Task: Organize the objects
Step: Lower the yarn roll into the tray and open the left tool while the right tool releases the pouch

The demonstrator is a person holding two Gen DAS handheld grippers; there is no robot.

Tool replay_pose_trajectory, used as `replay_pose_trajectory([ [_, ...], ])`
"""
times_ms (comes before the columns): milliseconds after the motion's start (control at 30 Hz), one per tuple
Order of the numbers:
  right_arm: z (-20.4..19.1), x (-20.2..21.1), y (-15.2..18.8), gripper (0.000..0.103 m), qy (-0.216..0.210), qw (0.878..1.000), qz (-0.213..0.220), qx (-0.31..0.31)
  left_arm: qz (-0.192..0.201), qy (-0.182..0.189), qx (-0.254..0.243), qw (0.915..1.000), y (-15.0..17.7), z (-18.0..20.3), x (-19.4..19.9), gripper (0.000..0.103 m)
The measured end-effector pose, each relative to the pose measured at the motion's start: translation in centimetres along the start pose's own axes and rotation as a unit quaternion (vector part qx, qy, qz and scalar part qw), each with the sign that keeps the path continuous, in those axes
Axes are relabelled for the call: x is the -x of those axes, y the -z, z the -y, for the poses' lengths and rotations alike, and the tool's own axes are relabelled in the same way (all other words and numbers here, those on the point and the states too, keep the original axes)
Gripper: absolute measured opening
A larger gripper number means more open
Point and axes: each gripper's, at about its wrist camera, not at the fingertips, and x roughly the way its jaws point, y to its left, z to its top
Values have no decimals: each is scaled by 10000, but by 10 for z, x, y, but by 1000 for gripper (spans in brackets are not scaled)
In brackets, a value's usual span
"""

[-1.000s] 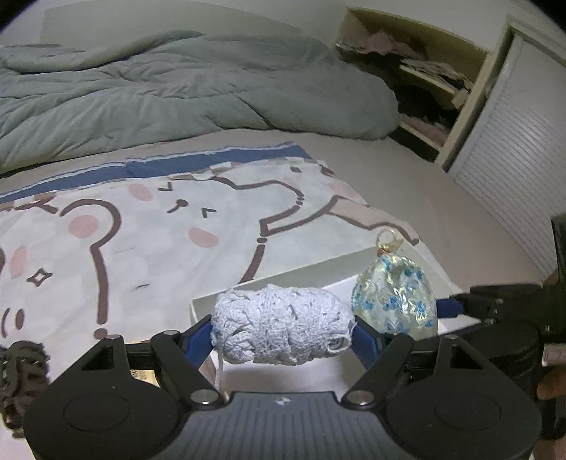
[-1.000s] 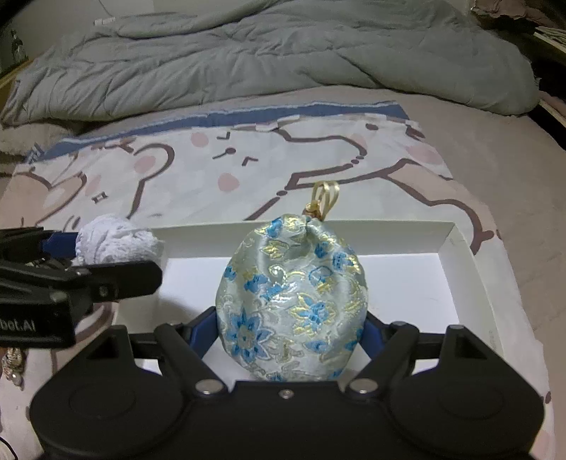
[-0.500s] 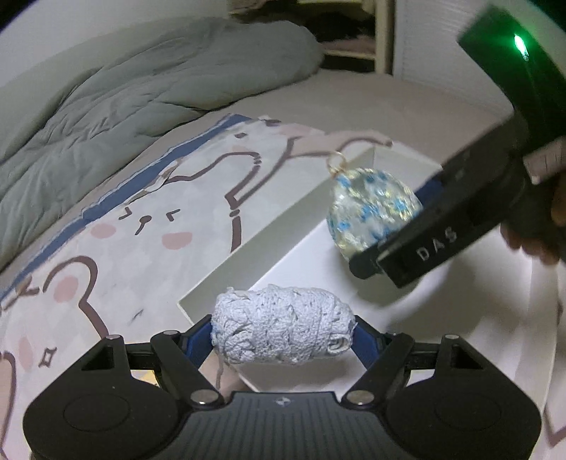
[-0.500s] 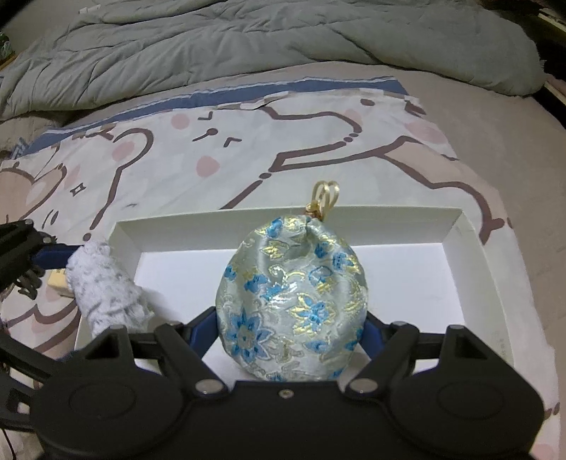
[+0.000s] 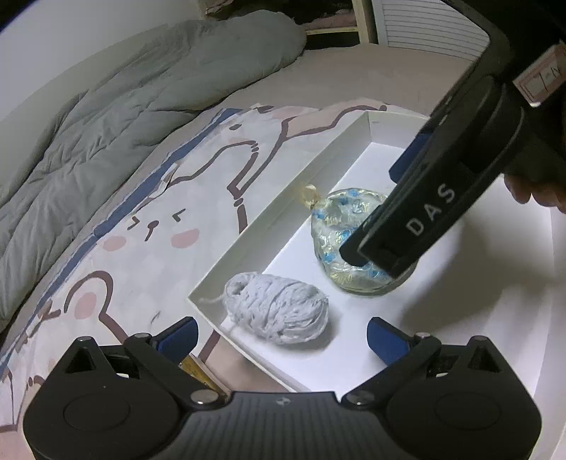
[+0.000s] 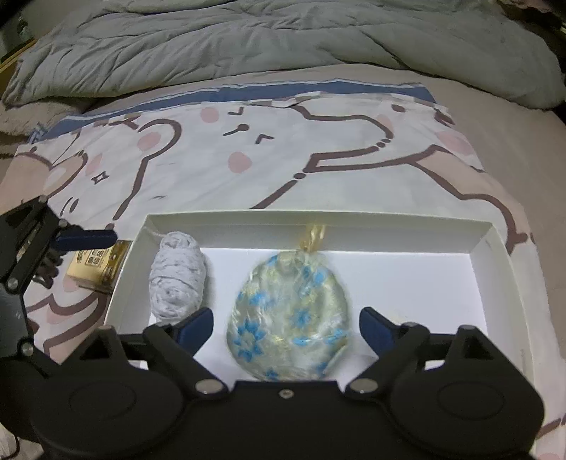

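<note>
A pale grey yarn ball lies inside the white box near its left end; it also shows in the right wrist view. A blue and gold floral pouch lies flat in the box beside the yarn; it also shows in the left wrist view, partly hidden by the right gripper's body. My left gripper is open, just behind the yarn. My right gripper is open, its fingers on either side of the pouch.
The box sits on a cartoon-print sheet on a bed. A small gold box lies just left of the white box. A grey duvet is bunched at the back. A closet with slatted doors stands beyond the bed.
Both grippers have opened. The yarn ball has dropped from my left gripper into the box. The pouch has dropped from my right gripper and lies flat in the box.
</note>
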Motion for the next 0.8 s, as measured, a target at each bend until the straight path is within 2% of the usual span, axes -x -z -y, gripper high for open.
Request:
replay_pose_trajectory([
  [367, 13, 22, 2, 91, -99, 9982, 290, -514, 172, 128, 440, 9988, -4, -6, 25, 101],
  [800, 9, 77, 10, 92, 23, 9945, 858, -599, 340, 12, 1047, 9939, -4, -11, 73, 101],
])
